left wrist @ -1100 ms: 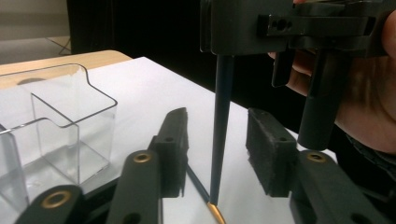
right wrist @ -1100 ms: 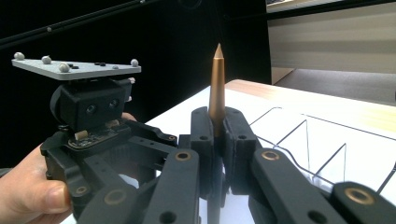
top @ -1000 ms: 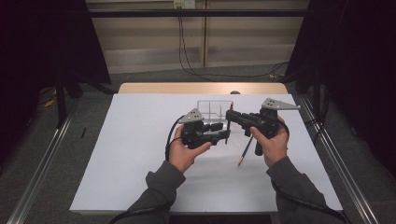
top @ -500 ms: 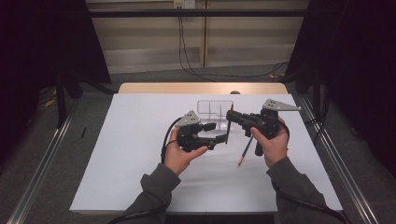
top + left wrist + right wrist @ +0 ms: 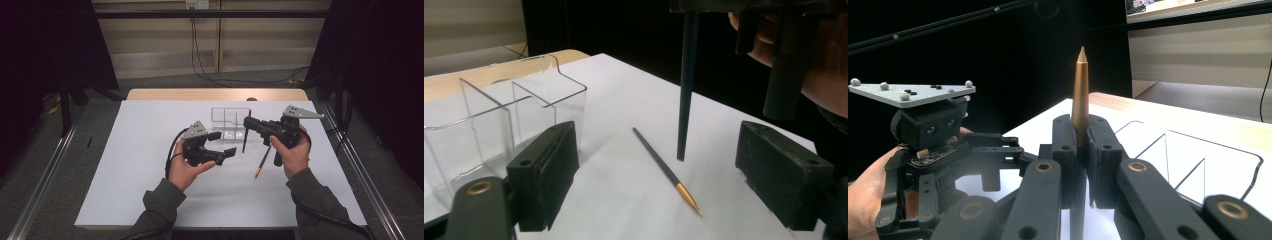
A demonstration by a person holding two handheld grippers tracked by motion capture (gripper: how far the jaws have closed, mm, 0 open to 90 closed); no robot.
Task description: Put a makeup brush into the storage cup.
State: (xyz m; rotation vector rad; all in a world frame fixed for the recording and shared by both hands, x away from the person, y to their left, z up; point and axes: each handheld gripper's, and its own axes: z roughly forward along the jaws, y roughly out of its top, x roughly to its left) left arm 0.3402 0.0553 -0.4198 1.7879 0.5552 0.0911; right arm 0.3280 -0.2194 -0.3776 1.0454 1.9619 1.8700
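While the right gripper (image 5: 248, 123) clamps a dark pencil-like stick (image 5: 245, 140) upright between its closed jaws, the stick's lower end hangs just above the white table sheet (image 5: 150, 200), near the clear divided tray (image 5: 230, 116); in the right gripper view its gold tip (image 5: 1081, 85) points up. A second stick (image 5: 263, 161), gold-tipped too, lies flat on the sheet just right of the held one. To the left, the left gripper (image 5: 223, 143) stands apart with nothing between its jaws, which have just been opening wide. What the sticks are exactly, pencils or brushes, is hard to tell.
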